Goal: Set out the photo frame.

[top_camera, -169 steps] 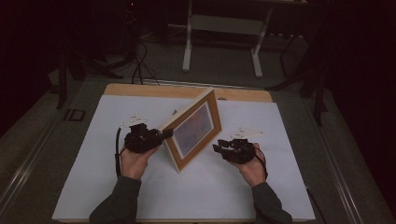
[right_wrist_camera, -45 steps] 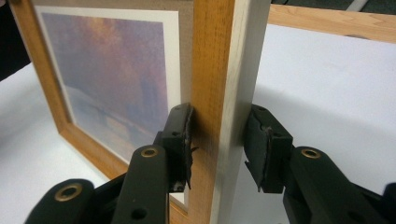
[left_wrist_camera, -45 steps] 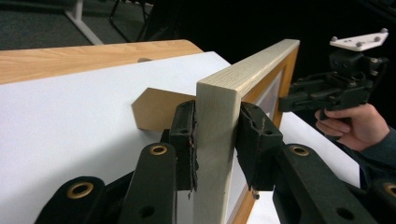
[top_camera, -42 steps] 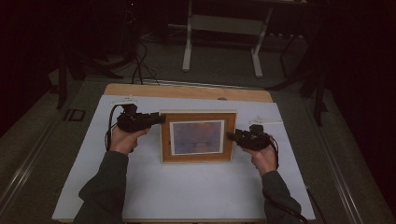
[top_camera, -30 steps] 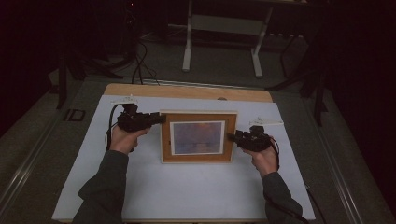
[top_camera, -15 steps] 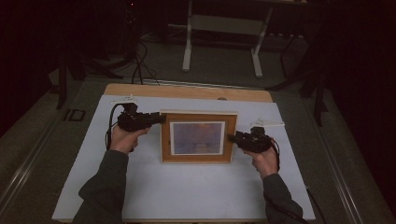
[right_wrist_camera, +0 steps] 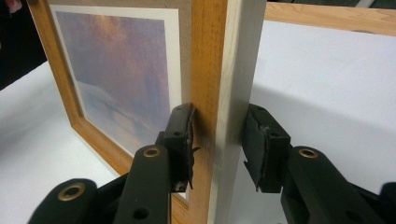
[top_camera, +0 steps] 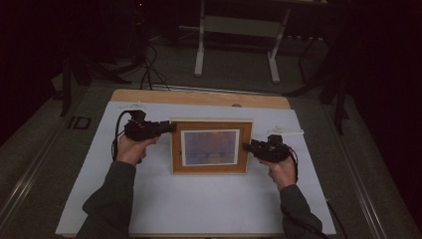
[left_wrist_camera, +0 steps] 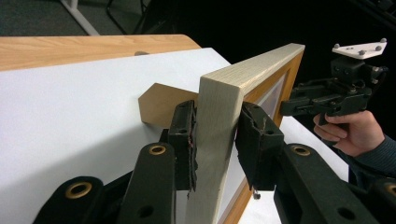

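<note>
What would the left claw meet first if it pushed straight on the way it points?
The picture frame: the left claw already straddles its side rail, which would bottom out between the jaws; beyond lies the right claw.

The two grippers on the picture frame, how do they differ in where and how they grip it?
The left gripper clamps the picture frame on its left edge, near the top corner; the right gripper clamps the right edge, about mid-height. The left gripper's pads look pressed tight on the wood, while one pad of the right gripper shows a small gap. Both straddle the frame's edge, front and back.
</note>
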A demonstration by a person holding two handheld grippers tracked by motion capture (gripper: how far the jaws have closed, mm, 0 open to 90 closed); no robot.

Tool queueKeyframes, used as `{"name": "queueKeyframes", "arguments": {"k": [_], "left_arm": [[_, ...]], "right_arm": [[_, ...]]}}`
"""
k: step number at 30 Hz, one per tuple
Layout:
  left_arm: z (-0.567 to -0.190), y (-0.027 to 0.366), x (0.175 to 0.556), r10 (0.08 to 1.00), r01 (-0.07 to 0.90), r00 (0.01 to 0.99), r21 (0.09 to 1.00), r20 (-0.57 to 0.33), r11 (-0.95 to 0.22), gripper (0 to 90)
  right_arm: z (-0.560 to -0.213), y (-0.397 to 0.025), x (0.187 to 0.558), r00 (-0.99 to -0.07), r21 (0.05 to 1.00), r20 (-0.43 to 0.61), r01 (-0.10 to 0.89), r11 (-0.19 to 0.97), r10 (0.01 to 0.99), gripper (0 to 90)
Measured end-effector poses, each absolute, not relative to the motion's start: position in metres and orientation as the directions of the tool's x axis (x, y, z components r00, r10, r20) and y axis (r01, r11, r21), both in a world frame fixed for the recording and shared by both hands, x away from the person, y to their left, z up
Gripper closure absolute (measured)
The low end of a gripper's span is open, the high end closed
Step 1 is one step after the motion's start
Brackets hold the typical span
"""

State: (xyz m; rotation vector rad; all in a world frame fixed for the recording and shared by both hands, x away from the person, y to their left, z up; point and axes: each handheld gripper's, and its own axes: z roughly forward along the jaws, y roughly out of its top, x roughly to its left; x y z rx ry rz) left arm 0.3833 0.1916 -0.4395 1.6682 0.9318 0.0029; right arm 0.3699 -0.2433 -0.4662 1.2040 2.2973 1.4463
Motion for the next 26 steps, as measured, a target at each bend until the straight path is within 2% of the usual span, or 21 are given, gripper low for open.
{"name": "queueKeyframes", "arguments": {"k": [12,20,26], "left_arm": [[-0.440,0.197,0.369,0.622,0.552,0.666,0.833,-0.413,-0.038,55.3],[-0.448,0.214,0.338,0.704,0.522,0.621,0.852,-0.345,-0.044,50.4],[-0.465,0.217,0.304,0.783,0.523,0.573,0.844,-0.241,-0.123,49.7]], "right_arm": [[-0.468,-0.240,0.367,-0.646,0.797,0.256,0.562,0.221,0.719,46.7],[-0.467,-0.244,0.360,-0.643,0.788,0.252,0.571,0.232,0.723,42.9],[-0.470,-0.248,0.347,-0.645,0.780,0.211,0.564,0.271,0.735,43.0]]}}
